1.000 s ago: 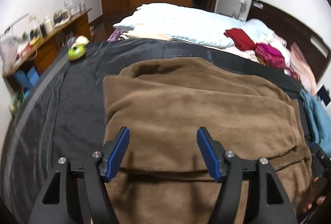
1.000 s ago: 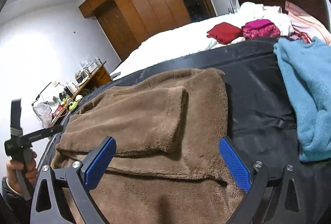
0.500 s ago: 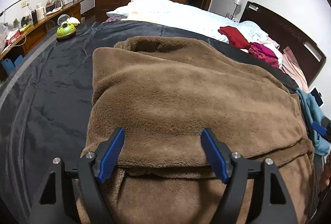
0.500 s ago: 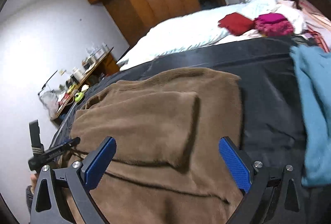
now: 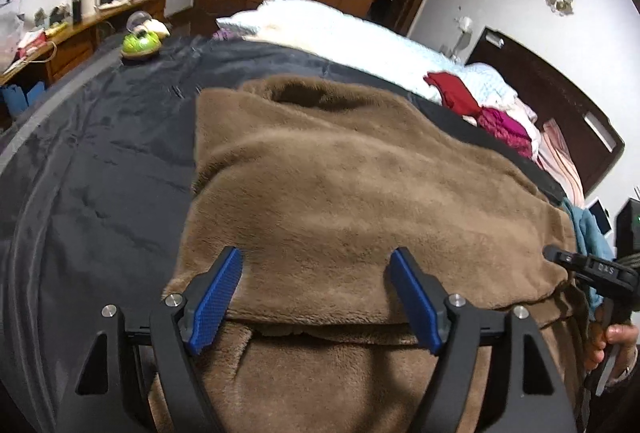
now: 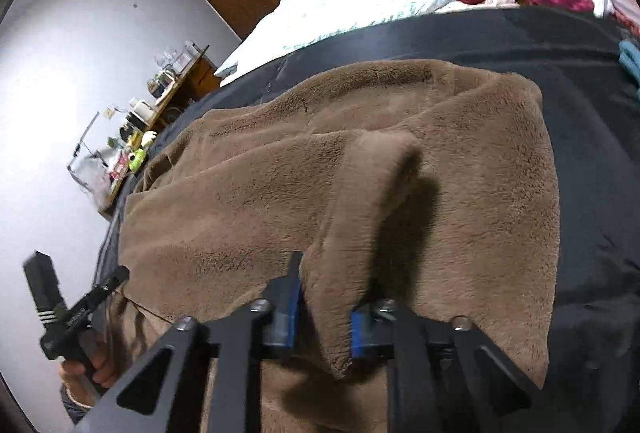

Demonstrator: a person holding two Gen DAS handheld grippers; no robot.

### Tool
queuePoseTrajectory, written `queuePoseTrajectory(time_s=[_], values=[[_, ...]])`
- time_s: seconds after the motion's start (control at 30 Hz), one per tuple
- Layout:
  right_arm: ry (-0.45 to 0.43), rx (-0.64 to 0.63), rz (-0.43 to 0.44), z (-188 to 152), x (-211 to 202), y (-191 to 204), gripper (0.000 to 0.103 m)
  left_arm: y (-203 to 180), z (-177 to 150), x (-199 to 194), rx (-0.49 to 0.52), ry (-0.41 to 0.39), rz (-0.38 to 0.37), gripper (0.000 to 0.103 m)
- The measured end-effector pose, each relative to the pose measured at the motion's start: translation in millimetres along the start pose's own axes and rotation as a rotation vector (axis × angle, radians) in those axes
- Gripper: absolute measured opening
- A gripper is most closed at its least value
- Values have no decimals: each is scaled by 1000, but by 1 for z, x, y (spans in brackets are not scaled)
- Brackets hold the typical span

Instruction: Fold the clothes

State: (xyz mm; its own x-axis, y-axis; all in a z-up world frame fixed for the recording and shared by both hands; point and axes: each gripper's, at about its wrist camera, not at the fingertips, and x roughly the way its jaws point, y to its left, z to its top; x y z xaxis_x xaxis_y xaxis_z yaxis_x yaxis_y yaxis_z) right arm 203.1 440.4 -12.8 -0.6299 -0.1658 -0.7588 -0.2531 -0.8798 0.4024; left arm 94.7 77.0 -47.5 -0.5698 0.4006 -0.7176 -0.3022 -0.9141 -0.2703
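A fuzzy brown fleece garment (image 5: 360, 185) lies on a dark-covered bed (image 5: 100, 153). The right gripper (image 6: 322, 317) is closing, pinching its raised fold; the left gripper (image 5: 316, 297) hovers spread above it.

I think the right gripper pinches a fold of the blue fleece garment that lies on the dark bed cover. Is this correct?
Not quite: the garment it pinches is brown, not blue. The right wrist view shows the right gripper closing on a raised fold of the brown fleece garment, which lies on the dark bed cover.
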Motion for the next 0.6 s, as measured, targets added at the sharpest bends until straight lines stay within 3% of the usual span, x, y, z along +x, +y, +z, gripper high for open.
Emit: queuePoseTrajectory(time_s=[0.13, 0.27, 0.33, 0.43, 0.5, 0.6], values=[[-132, -107, -125, 1, -37, 20, 12, 6, 2, -9, -30, -53, 16, 80], [-233, -120, -260, -4, -67, 18, 11, 7, 1, 7, -25, 3, 64, 80], [-171, -103, -240, -6, -58, 8, 12, 8, -1, 18, -20, 43, 103, 80], [-58, -88, -228, -14, -33, -6, 14, 16, -2, 22, -47, 62, 94, 84], [-44, -87, -261, -18, -30, -12, 25, 21, -3, 22, -63, 62, 98, 87], [-106, -96, -319, -18, -46, -9, 49, 21, -3, 16, -70, 37, 97, 87]])
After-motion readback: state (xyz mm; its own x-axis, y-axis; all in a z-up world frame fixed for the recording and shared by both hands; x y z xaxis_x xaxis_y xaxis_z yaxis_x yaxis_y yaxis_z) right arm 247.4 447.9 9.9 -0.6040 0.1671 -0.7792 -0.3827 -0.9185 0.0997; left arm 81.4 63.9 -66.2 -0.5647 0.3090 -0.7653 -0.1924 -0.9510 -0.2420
